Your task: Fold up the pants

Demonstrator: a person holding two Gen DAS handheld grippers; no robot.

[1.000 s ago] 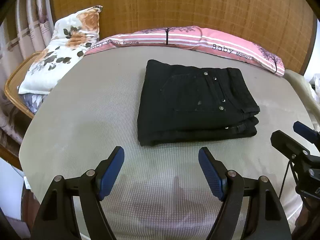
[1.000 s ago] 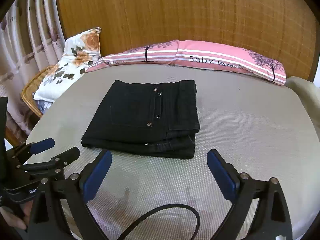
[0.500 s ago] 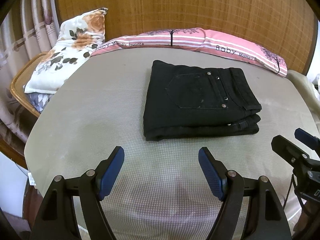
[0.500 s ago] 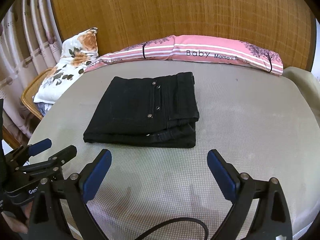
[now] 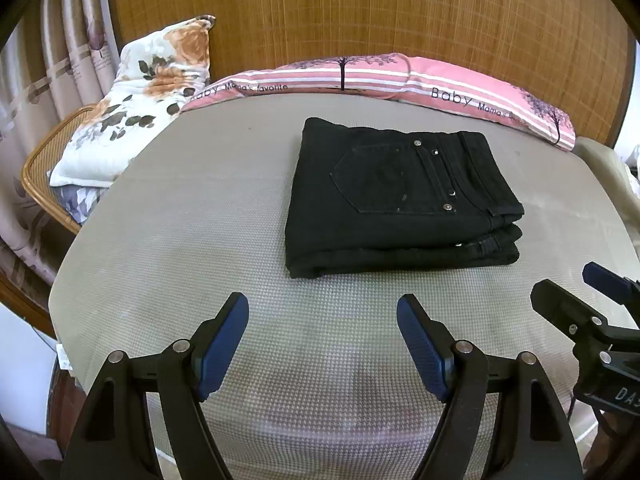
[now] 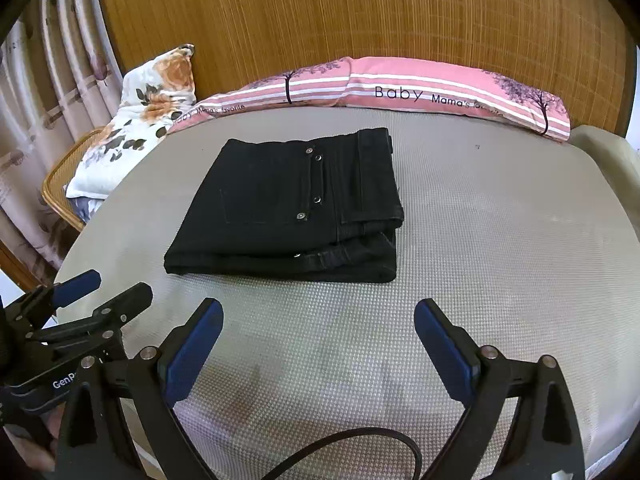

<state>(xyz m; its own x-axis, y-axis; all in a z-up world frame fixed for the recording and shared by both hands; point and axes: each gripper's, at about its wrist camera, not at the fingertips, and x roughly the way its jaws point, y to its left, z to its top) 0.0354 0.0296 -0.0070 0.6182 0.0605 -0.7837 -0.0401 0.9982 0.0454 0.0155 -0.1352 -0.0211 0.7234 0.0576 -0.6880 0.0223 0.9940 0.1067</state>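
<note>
Black pants (image 5: 400, 200) (image 6: 296, 208) lie folded into a compact rectangular stack on the grey mat-covered bed (image 5: 200, 240) (image 6: 500, 240), with a back pocket and metal rivets facing up. My left gripper (image 5: 322, 320) hangs open above the mat, just in front of the stack's near edge, with nothing between its blue pads. My right gripper (image 6: 318, 320) is open too and holds nothing, in front of the stack and slightly right of it. Each gripper shows at the edge of the other's view: the right one (image 5: 576, 292), the left one (image 6: 108, 288).
A long pink striped pillow (image 5: 420, 80) (image 6: 400, 92) lies along the woven headboard (image 5: 360, 12). A floral pillow (image 5: 132, 112) (image 6: 140, 120) leans at the back left over a wicker chair (image 5: 44, 168). Curtains (image 5: 48, 60) hang at left. A black cable (image 6: 352, 444) loops under my right gripper.
Both views have shifted only a little; the folded pants sit slightly lower and more centred in the frame. Both grippers stay open and the pants have not moved on the bed.
</note>
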